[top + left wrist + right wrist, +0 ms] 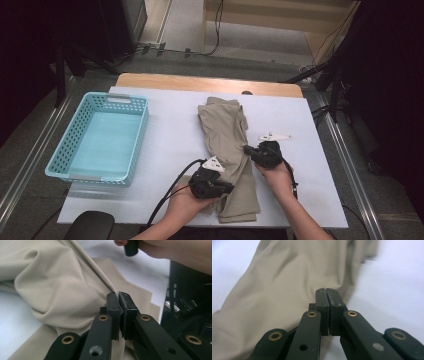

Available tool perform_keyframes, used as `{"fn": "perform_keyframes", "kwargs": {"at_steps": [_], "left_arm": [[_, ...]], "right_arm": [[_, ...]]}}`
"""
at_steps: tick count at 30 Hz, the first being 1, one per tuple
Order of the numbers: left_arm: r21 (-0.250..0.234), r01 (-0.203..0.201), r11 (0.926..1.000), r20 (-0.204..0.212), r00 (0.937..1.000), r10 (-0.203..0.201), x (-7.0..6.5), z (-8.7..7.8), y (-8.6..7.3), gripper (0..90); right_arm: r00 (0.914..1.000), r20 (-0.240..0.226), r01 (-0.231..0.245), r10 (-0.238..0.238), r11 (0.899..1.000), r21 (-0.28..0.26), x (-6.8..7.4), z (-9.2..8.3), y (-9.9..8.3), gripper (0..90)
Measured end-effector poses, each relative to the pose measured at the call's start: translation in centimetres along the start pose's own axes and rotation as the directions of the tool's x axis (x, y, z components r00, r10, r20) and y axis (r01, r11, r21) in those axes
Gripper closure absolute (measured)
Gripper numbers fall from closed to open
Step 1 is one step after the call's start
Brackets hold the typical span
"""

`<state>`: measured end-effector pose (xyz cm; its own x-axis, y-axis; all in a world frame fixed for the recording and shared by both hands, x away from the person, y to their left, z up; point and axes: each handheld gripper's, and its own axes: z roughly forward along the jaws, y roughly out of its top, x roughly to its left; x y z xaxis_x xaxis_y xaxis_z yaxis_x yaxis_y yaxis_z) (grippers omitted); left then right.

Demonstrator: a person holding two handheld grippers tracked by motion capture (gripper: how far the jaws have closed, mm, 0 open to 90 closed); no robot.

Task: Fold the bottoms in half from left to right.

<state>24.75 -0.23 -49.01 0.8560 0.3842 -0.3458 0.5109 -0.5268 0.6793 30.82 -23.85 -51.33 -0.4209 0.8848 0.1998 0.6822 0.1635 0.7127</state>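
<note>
No legible writing. Turquoise basket (62, 150) holds nothing. Left gripper (118, 295) and right gripper (327, 291) pinch beige garment (227, 135), right grip likely edge only.

Mid-frame we find the trousers (231, 150) on the table (170, 135), basket (100, 137) to their left. Left gripper (231, 188) lower centre, right gripper (247, 149) just above-right, both on the cloth.

It looked like a recording lab or studio rather than a home. The counter (165, 145), covered in plain white, stood on grey carpet with dark curtained walls at nine and three o'clock. Black stand legs (320, 75) and loose cables (217, 30) crossed the floor at twelve and one o'clock.
</note>
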Motion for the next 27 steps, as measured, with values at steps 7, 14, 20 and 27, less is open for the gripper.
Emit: {"fn": "perform_keyframes", "kwargs": {"at_steps": [7, 14, 20, 27], "left_arm": [[-0.002, -0.001, 1.0000, -0.010, 0.9999, 0.001, 0.8, -1.4, 0.5, 61.4], [-0.046, 0.033, 0.9984, -0.068, 0.9970, -0.036, 3.1, -3.8, 1.0, 58.4], [-0.080, 0.045, 0.9958, -0.132, 0.9897, -0.056, 5.4, -5.1, 1.4, 53.7], [-0.093, 0.084, 0.9921, -0.191, 0.9764, -0.101, 8.5, -4.2, 2.1, 50.4]], "right_arm": [[0.9987, 0.048, -0.019, 0.019, 1.000, -0.014, -1.7, -0.8, -0.1, 75.3], [0.9986, 0.006, 0.053, -0.053, 0.997, -0.050, 0.3, -2.8, 0.3, 70.4], [0.9863, -0.081, 0.142, -0.144, 0.989, -0.029, 4.2, -3.9, -1.0, 66.9], [0.9617, -0.155, 0.227, -0.226, 0.974, -0.016, 7.7, -3.5, -1.9, 58.6]]}}
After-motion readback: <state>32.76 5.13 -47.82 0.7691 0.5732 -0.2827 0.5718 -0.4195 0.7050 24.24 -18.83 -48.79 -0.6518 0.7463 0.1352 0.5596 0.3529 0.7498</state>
